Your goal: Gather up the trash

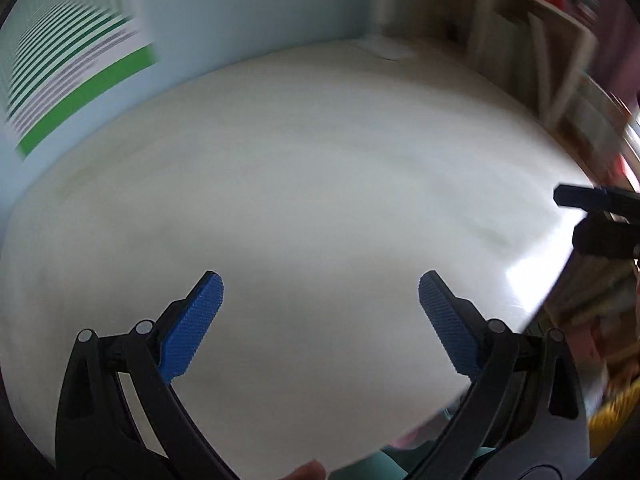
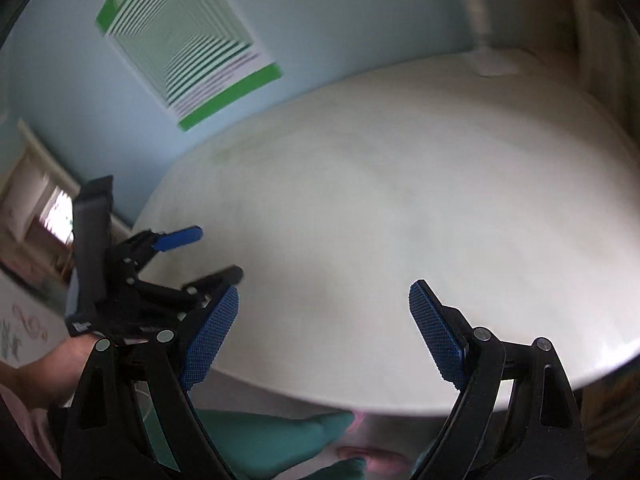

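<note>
No trash shows in either view. My left gripper (image 1: pixel 320 292) is open and empty, its blue pads spread wide above a white round table (image 1: pixel 300 184). My right gripper (image 2: pixel 324 300) is open and empty over the near part of the same table (image 2: pixel 380 180). The left gripper also shows in the right wrist view (image 2: pixel 216 252) at the left, jaws apart, held by a hand. The right gripper's fingers (image 1: pixel 576 196) enter the left wrist view at the right edge. Both views are blurred by motion.
A light blue wall carries a green-striped poster (image 2: pixel 192 52). A white lamp base (image 2: pixel 494 66) stands at the table's far edge. Shelves with books (image 1: pixel 540 40) stand at the right. The person's legs in teal (image 2: pixel 272 440) are below the table's near rim.
</note>
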Demonstrator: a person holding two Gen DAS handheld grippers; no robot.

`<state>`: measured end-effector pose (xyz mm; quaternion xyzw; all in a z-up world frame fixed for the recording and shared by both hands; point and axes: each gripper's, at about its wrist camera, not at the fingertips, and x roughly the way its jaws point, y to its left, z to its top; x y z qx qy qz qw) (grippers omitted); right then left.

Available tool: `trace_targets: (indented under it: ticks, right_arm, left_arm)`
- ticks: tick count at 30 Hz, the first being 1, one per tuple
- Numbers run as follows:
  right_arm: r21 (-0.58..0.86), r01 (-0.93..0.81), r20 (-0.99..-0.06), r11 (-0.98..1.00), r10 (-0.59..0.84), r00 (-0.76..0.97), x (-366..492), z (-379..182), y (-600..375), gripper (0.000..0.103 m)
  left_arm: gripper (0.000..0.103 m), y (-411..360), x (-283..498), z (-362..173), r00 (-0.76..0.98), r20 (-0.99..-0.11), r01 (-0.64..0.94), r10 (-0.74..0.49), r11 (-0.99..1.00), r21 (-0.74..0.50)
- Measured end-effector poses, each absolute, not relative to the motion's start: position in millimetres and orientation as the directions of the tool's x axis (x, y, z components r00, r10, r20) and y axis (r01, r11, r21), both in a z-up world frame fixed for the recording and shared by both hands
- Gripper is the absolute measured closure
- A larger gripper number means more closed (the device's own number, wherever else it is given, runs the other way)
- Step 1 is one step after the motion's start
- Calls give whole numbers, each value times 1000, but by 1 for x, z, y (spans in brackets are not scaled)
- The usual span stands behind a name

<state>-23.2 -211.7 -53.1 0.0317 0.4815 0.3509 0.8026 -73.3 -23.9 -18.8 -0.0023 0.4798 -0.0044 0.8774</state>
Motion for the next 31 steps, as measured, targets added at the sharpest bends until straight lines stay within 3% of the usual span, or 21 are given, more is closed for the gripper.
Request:
trace_targets:
  ticks: [12,31]
  right_arm:
    - [392,-644,-761,657,625,174,17,-78,-100,16]
    - [386,-644,-782,661,604,152,35,-86,-74,15]
  left_arm:
    - [7,95,-91,-28,519,-843,-286,139,958,-18]
    - [7,146,-92,-40,471,-864,-400,177,916,-31]
